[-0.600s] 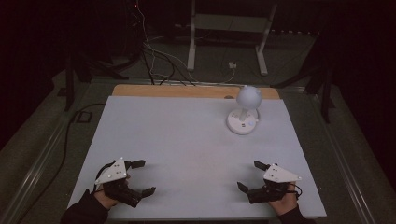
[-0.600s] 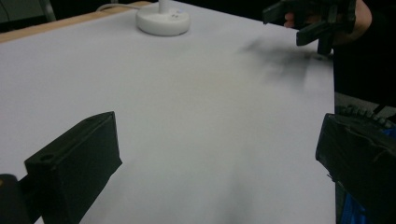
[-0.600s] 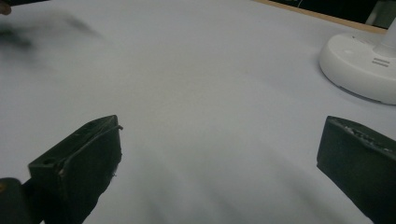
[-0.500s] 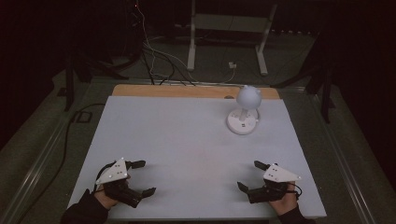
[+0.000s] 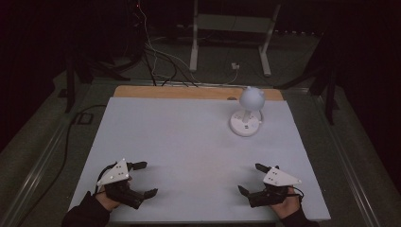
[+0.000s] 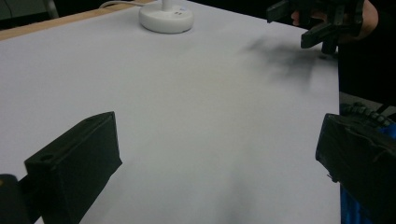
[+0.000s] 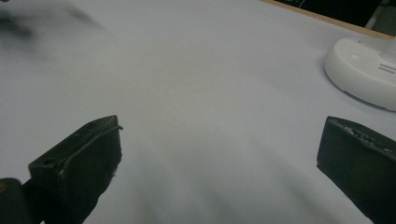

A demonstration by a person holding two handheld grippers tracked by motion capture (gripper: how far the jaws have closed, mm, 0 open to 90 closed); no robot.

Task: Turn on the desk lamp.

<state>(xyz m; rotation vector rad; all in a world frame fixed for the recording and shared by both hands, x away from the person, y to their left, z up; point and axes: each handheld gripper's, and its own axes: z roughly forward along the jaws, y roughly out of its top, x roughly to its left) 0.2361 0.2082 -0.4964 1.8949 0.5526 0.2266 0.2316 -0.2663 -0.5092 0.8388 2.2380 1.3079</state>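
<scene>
Lamp (image 5: 247, 115) stood untouched at the worktop's (image 5: 189, 142) far right, well apart from both tools. Left tool (image 5: 140, 178) and right tool (image 5: 249, 178) rested wide and empty near the front edge, so work seemingly hadn't begun; the right tool would need to reach forward to the lamp.

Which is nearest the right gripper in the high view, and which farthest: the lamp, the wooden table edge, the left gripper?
1. Lamp, ahead of the right gripper, far right.
2. Wooden table edge, behind the lamp.
3. Left gripper, near left corner.

Lamp (image 5: 248, 111) on table (image 5: 179, 137), far right — left tongs (image 5: 142, 178), right tongs (image 5: 251, 178) at near corners, well apart.
</scene>
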